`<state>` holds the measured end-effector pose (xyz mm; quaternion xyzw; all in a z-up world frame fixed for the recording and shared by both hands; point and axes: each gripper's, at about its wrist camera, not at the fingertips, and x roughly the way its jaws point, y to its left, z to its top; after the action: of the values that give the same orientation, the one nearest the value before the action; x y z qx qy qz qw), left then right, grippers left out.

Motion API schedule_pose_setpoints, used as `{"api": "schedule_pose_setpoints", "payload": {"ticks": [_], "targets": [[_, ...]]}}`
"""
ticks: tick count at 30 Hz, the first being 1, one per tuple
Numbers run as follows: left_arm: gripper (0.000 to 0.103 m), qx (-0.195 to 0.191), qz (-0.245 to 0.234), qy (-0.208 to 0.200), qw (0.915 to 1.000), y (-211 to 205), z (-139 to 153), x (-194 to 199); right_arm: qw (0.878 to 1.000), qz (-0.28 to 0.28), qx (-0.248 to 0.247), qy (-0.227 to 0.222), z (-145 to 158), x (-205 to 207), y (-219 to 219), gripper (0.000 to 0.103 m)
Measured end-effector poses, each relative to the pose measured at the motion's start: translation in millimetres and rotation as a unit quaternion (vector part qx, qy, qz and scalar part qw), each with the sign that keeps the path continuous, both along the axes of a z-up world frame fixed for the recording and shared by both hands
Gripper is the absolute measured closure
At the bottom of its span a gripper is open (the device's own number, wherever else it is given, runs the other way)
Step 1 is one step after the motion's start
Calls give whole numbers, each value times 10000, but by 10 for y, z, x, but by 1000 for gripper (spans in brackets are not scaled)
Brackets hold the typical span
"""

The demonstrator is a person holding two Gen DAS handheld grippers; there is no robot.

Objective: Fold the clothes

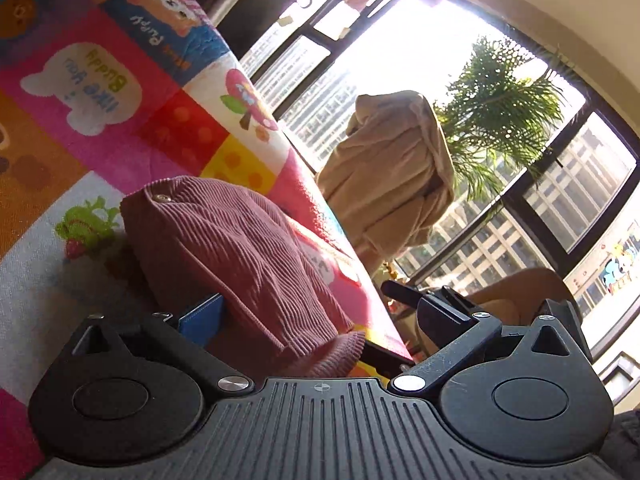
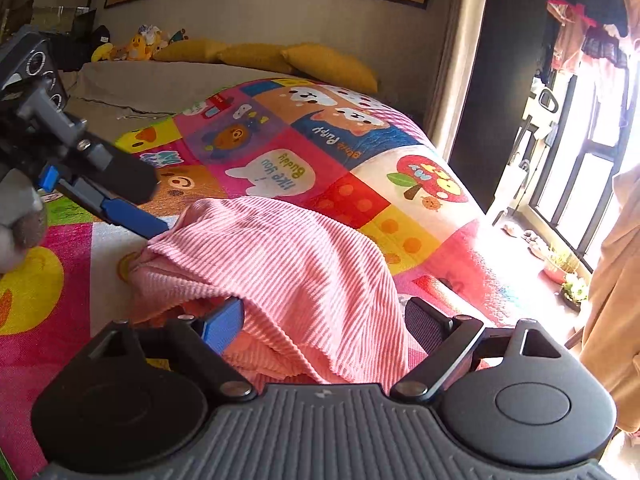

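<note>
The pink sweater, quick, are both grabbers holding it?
Left gripper: looks shut on the pink sweater.
Right gripper: jaws spread wide around the sweater, open.

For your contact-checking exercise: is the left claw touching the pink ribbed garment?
Touching. In the right wrist view the left claw's blue fingertip meets the edge of the pink ribbed garment, which bunches up there on the patchwork blanket.

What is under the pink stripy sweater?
Under the pink ribbed knit sweater lies the colourful cartoon patchwork blanket. The sweater hides the patch directly beneath it, along with the tips of the right gripper.
</note>
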<state>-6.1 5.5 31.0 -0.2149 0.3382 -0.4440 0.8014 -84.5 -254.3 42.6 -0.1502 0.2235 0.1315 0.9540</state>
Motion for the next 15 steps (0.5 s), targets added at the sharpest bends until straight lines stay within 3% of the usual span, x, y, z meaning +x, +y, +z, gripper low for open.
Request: {"api": "schedule_pose_setpoints", "payload": {"ticks": [5,9,12,15], "targets": [[0,683,-439,-258,9964,-172,-46,-275,9992,-158,235,276,-51,213,-66,11],[0,700,-614,-126,9956,-54,-3,-308,9961,-175,546,670,-133,446,-59,2],[0,638,-142,-185,9977,88,126,-209,9921,-187,778,964,-194,621,-54,1],[0,729,778,-42,9943,202,208,19,9867,-199,1009,1257,-255,796,-48,1]]}}
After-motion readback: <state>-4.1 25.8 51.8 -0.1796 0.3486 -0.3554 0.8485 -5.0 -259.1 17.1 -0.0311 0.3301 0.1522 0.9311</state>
